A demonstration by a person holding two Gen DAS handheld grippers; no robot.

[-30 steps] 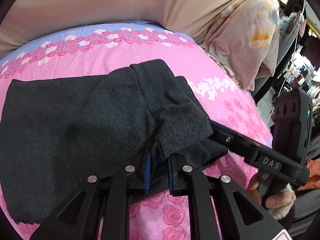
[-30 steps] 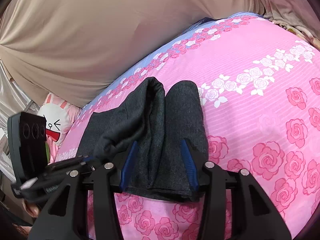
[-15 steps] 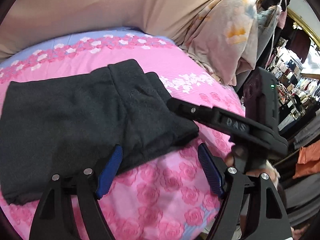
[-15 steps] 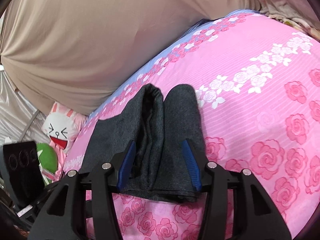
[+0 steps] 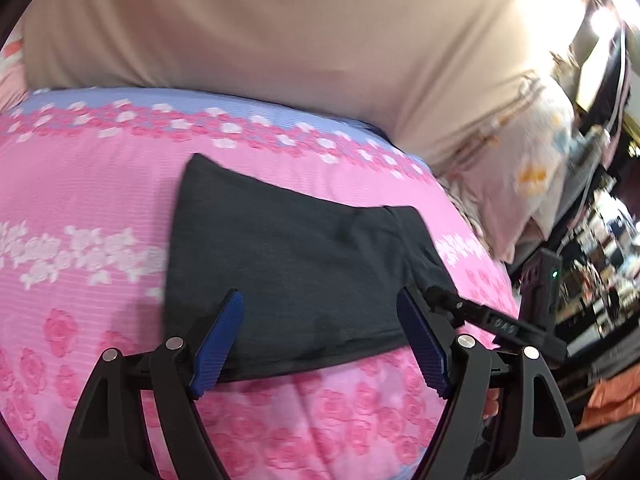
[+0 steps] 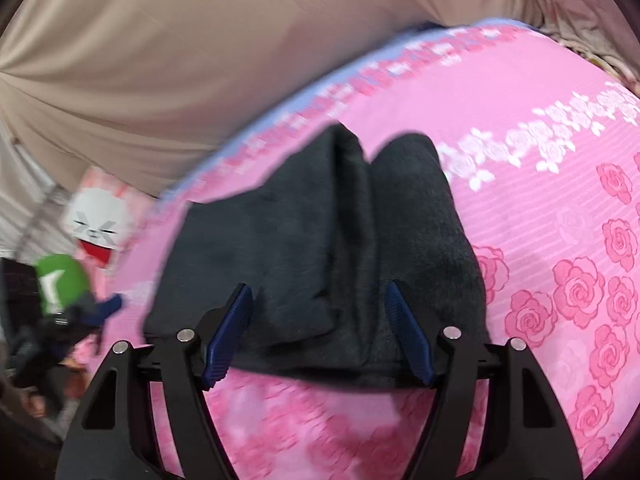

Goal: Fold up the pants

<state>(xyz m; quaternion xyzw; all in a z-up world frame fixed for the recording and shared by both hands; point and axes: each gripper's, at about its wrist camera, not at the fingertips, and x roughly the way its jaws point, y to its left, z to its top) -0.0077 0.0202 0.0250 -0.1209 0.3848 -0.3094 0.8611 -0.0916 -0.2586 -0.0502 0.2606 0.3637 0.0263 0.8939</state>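
The dark grey pants (image 5: 296, 264) lie folded in a flat stack on the pink rose-print bed cover (image 5: 80, 200). My left gripper (image 5: 320, 340) is open and empty, its blue pads just above the stack's near edge. My right gripper (image 6: 318, 336) is open and empty too, its jaws standing either side of the folded end of the pants (image 6: 340, 240), not closed on it. The right gripper's body also shows in the left wrist view (image 5: 496, 324), at the right end of the stack.
A beige cloth (image 5: 280, 32) hangs behind the bed. A floral pillow (image 5: 520, 184) lies at the bed's right. A rabbit-face cushion (image 6: 96, 228) and a green object (image 6: 60, 284) sit at the left. Cluttered shelves (image 5: 600, 264) stand past the bed's right edge.
My left gripper let go of the pant fold, opened and drew back; the lifted fold now lies flat. My right gripper stayed open and moved a little closer to the folded end.
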